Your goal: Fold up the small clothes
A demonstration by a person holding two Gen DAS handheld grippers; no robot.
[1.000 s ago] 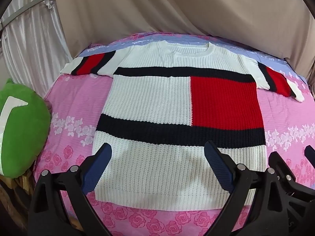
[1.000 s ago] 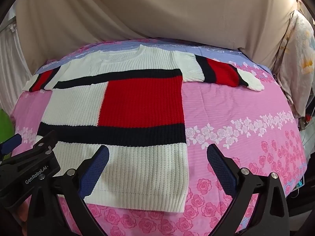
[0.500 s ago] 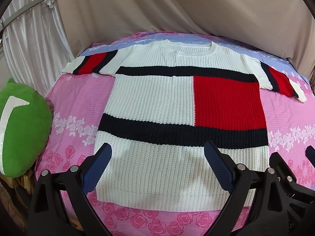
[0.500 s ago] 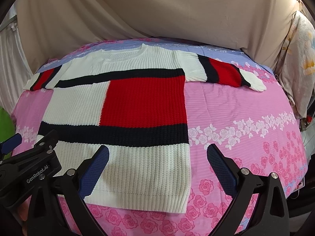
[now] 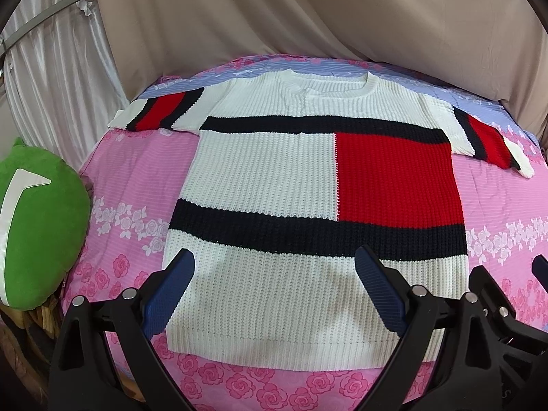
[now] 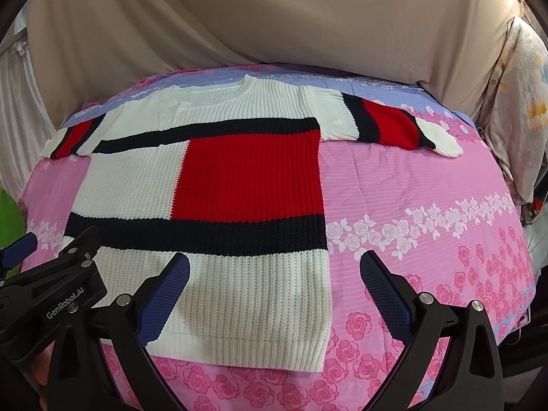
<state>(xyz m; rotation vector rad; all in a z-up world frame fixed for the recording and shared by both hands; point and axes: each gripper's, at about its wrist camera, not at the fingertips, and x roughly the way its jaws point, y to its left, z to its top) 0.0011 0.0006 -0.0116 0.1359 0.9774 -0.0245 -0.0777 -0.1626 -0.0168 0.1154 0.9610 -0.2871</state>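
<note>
Hovering claws: left claw [image 5: 274, 274] and right claw [image 6: 274, 275] both spread apart, holding nothing, above the hem.
Change: both views have crept slightly nearer the sweater [image 5: 308, 185]; folding not begun.
Sweater: flat on the bed [image 6: 428, 188], sleeves out.
Containers: none visible.

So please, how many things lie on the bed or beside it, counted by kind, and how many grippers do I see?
Sweater: 1
Green cushion: 1
Grippers: 2, left gripper and right gripper, both open
Total: 4
</note>
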